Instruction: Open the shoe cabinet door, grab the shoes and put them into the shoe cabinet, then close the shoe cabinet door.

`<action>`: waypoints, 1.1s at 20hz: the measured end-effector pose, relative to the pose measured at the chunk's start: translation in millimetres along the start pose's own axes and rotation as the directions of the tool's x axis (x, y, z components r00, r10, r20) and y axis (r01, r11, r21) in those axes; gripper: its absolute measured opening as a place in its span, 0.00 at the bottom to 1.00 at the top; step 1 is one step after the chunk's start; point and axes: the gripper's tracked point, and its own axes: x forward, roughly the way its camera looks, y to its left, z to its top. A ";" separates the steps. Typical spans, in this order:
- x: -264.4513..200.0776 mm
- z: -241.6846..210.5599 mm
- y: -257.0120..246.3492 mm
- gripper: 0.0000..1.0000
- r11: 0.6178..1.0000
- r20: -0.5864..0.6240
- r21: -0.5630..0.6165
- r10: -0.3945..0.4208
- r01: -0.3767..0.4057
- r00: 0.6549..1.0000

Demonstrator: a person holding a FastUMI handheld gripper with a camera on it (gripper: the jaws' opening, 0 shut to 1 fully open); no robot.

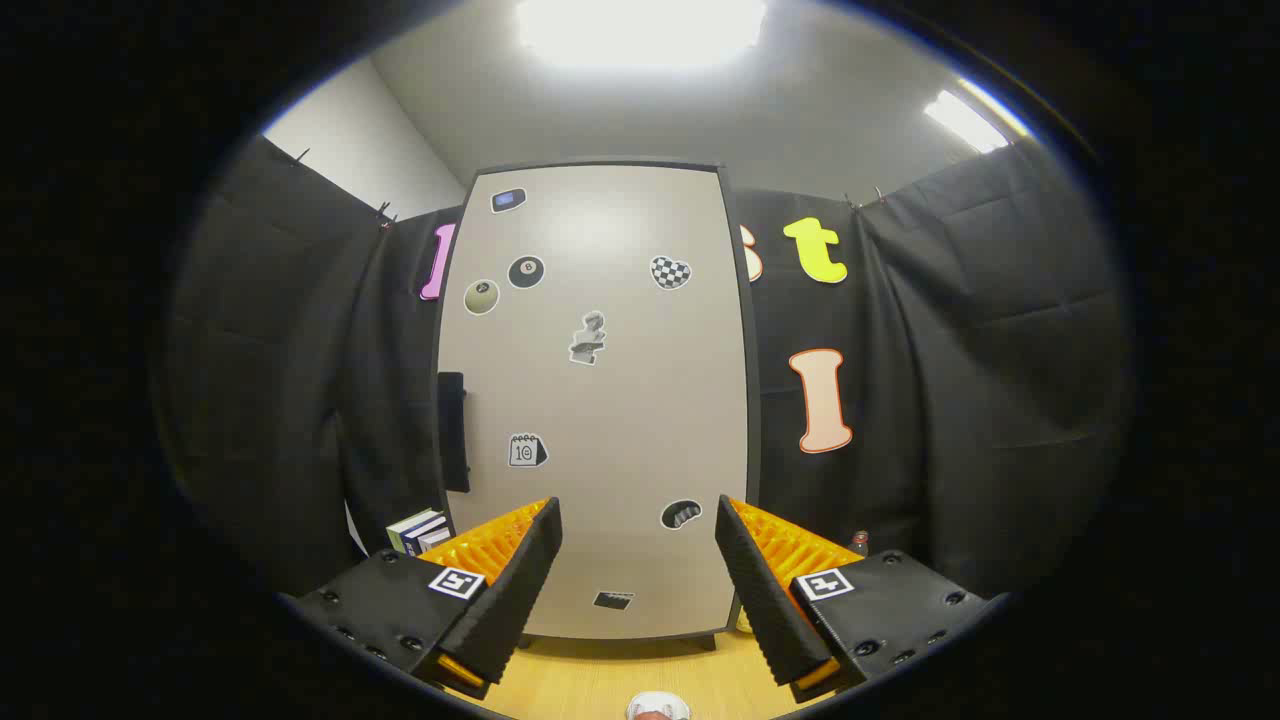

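The shoe cabinet (600, 400) stands upright straight ahead, a tall pale door with several stickers on it and a dark frame. The door looks closed. A black handle (452, 432) sits on its left edge at mid height. My gripper (638, 520) is open, its two fingers spread wide in front of the lower part of the door with nothing between them. A small white rounded bit of a shoe (658, 707) peeks out on the wooden floor just below and between the fingers.
Black cloth walls close in on both sides of the cabinet. A stack of books (418, 530) lies at the cabinet's lower left. A small bottle top (859, 543) shows at the lower right. Light wooden floor (600, 680) runs under the cabinet.
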 end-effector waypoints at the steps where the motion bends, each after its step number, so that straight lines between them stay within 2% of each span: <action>1: -1.9 1.4 0.5 0.97 1.000 0.000 -0.007 -0.002 0.002 1.000; 14: -8.7 9.6 24.2 0.97 0.999 -0.003 -0.015 0.043 -0.043 0.999; 22: 11.3 17.9 44.8 0.97 0.996 -0.032 0.000 0.085 -0.085 0.996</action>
